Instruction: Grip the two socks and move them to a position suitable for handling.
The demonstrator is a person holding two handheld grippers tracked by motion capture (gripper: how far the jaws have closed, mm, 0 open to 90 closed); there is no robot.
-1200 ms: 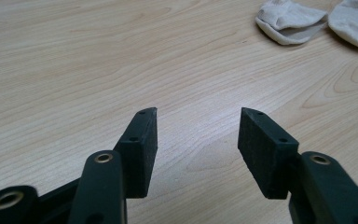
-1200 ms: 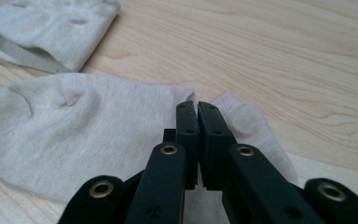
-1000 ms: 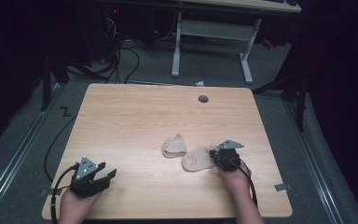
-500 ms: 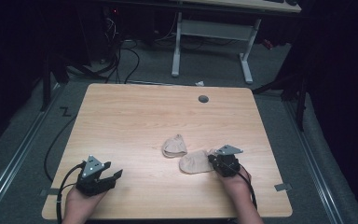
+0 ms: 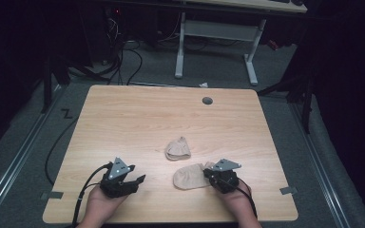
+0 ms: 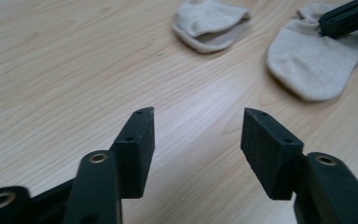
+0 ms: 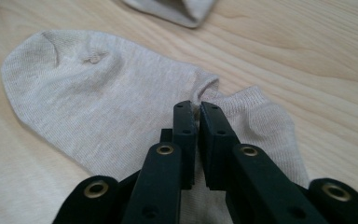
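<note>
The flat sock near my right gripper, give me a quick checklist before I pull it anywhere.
1. Grip on the flat sock: ok. The right gripper has its jaws pinched on a fold of fabric at the cuff.
2. How much fabric is caught: cannot tell; only a thin ridge shows between the jaws.
3. Left gripper ready to help: ok. Its jaws stand open with nothing between them, over bare table.
4. Folded sock out of the way: ok. It lies apart from the flat one, farther up the table.
5. Sock lying flat: mostly ok, with a small pucker near the toe.
</note>
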